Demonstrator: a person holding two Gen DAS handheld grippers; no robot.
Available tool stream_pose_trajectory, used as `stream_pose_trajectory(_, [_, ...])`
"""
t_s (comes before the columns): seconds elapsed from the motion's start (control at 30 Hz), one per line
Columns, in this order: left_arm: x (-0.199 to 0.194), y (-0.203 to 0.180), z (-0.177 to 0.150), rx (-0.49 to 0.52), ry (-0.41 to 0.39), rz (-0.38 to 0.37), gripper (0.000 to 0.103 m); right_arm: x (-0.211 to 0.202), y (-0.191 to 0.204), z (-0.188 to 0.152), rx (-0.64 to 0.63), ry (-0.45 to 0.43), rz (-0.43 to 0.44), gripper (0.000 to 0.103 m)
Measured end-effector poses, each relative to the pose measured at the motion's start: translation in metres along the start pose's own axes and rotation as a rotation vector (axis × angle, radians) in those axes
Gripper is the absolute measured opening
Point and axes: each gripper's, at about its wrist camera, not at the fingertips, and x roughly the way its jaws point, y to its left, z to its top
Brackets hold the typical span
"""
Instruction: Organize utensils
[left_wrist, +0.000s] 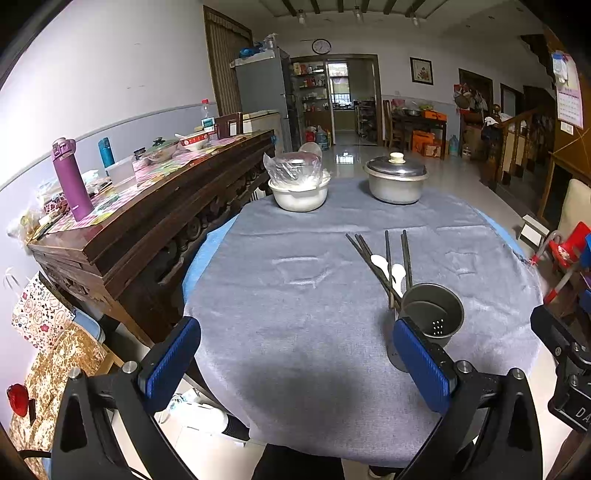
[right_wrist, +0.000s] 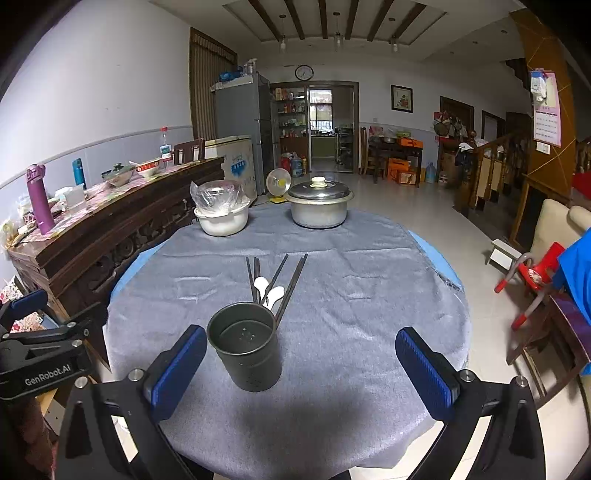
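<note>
A dark metal utensil holder (right_wrist: 245, 350) (left_wrist: 434, 314) stands upright and empty on the grey cloth of the round table (right_wrist: 351, 280). Just behind it lie several dark chopsticks (right_wrist: 290, 284) (left_wrist: 369, 258) and two white spoons (right_wrist: 273, 295) (left_wrist: 391, 271), loose on the cloth. My right gripper (right_wrist: 301, 369) hovers over the near part of the table, open, with the holder close to its left pad. My left gripper (left_wrist: 295, 356) is open too, with nothing between its pads; the holder sits behind its right pad.
At the far side of the table stand a white bowl with a plastic-wrapped dish (right_wrist: 221, 218) and a lidded metal pot (right_wrist: 319, 206). A long wooden sideboard (left_wrist: 155, 206) with bottles and dishes runs close along the table's left. A red child's chair (right_wrist: 532, 280) stands at the right.
</note>
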Motion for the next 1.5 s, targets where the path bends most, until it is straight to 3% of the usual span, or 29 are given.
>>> stream_pose_trajectory(0.8, [0.024, -0.004, 0.005, 0.008, 0.041, -0.005, 0.103, 0.027, -0.012, 0.009, 0.049, 0.038, 0.039, 0.103])
stream_pose_trajectory(0.97, [0.043, -0.003, 0.010, 0.010, 0.066, -0.013, 0.103, 0.047, -0.021, 0.021, 0.093, 0.058, 0.095, 0.103])
stream_pose_trajectory(1.17, [0.087, 0.016, 0.031, -0.042, 0.148, -0.091, 0.103, 0.096, -0.052, 0.044, 0.189, 0.106, 0.193, 0.101])
stream_pose_trajectory(1.23, [0.107, 0.025, 0.041, -0.074, 0.184, -0.124, 0.103, 0.124, -0.065, 0.054, 0.264, 0.140, 0.288, 0.096])
stream_pose_trajectory(1.4, [0.155, 0.030, 0.054, -0.111, 0.257, -0.176, 0.102, 0.198, -0.078, 0.061, 0.333, 0.289, 0.401, 0.071])
stream_pose_trajectory(1.5, [0.178, 0.023, 0.057, -0.103, 0.295, -0.212, 0.088, 0.248, -0.071, 0.059, 0.341, 0.416, 0.483, 0.063])
